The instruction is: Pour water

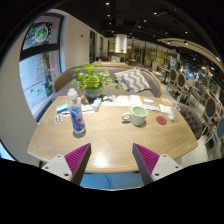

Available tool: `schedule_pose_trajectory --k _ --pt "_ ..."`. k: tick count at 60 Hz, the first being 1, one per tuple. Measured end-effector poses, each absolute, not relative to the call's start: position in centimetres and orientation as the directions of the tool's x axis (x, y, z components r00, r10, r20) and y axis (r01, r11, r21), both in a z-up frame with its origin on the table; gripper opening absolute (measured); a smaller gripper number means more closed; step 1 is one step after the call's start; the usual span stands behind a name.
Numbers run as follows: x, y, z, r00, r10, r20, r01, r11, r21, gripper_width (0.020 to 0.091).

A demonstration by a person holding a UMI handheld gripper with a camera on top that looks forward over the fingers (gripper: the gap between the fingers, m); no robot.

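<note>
A water bottle point(76, 113) stood upright left of centre on the table point(110, 140), a green cup point(138, 115) well apart to its right. Nothing had been poured. The claw point(111, 160) was held wide open, empty, at the lower frame.

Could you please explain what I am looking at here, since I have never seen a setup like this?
There is no robot: a person carries a hand-held gripper, and the one picture comes from a wide-angle camera mounted on it, looking forward along its two fingers. Those are the pink-padded wedges at the bottom; they stand open and hold nothing. Beyond them is a round wooden table. On it stand a clear plastic bottle with a blue label, a pale green cup, a potted plant, a small red object and some papers. Behind is a room with chairs and ceiling lights.
</note>
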State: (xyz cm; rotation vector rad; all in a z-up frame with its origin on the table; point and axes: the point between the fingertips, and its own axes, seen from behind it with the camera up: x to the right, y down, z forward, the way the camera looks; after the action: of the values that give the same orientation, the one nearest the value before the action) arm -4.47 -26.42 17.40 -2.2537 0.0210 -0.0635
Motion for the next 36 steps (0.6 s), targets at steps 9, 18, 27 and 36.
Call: schedule_pose_trajectory --k 9,18,27,36 --pt "-13.0 -23.1 16.0 0.999 0.041 -0.035 -0.004 -0.597 -0.802 0.0861" --pt "-18.8 -17.3 15.0 0.995 0.068 -0.072 -0.024 -0.545 -0.838 0.0861" --pt "-20.6 -9.9 12.9 0.996 0.047 -0.074 -0.042 -0.49 -0.871 0.086" --pt "-21.0 -4.3 9.7 0.998 0.032 -0.063 -0.04 -0.479 -0.877 0.0841"
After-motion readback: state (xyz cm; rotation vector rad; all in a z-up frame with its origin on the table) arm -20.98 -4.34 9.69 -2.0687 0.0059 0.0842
